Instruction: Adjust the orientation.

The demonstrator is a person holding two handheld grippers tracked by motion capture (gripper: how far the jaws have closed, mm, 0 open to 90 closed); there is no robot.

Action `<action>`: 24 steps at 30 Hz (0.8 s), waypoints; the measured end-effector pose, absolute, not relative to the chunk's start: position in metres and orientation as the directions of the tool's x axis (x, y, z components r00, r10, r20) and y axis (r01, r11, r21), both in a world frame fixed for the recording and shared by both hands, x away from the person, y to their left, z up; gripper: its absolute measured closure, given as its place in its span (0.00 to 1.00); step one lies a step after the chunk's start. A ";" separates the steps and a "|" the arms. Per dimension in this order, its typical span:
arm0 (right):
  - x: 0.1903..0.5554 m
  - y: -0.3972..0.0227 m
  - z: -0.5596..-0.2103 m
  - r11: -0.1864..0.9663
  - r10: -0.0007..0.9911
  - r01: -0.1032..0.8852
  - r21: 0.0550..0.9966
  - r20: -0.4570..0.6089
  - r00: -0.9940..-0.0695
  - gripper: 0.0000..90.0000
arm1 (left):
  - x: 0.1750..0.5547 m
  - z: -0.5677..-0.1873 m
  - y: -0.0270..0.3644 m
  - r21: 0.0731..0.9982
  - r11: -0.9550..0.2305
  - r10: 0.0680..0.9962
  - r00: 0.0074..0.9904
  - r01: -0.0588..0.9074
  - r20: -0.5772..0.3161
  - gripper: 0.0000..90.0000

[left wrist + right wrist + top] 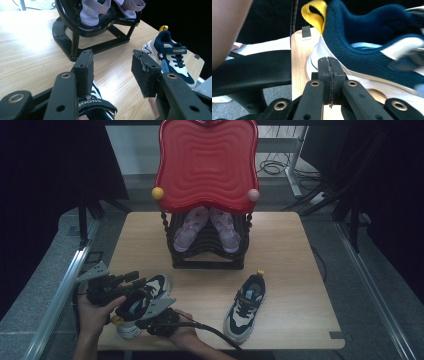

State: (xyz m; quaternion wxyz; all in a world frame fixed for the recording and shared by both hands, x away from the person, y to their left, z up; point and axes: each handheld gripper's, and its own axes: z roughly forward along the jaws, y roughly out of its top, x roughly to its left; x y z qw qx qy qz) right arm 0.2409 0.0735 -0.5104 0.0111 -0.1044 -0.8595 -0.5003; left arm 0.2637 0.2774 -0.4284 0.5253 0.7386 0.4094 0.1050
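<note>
On the rack [207, 251] sit two sandals [189, 229]. Left of it, the spread left gripper [131, 281] and pressed-together right gripper [134, 314] handle one sneaker [156, 287]; another sneaker [245, 307] waits right of the rack.

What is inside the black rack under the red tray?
A pair of lilac sandals lies in the black rack, toes toward the table's front. The red tray covers their heel ends.
</note>
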 end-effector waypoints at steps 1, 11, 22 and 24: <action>0.241 0.069 -0.508 0.474 0.172 0.191 0.860 0.122 -0.977 1.00 | 0.264 -0.429 0.277 0.862 -0.114 0.715 0.643 0.495 -0.274 0.58; 0.237 0.005 -0.479 0.418 0.258 0.198 0.886 0.094 -0.962 1.00 | 0.265 -0.433 0.272 0.850 -0.129 0.716 0.641 0.511 -0.276 0.57; 0.241 -0.045 -0.467 0.386 0.351 0.221 0.896 0.079 -0.933 1.00 | 0.266 -0.435 0.269 0.844 -0.143 0.714 0.644 0.518 -0.274 0.57; 0.242 -0.049 -0.465 0.374 0.361 0.222 0.901 0.079 -0.929 1.00 | 0.266 -0.436 0.268 0.842 -0.149 0.712 0.647 0.518 -0.272 0.57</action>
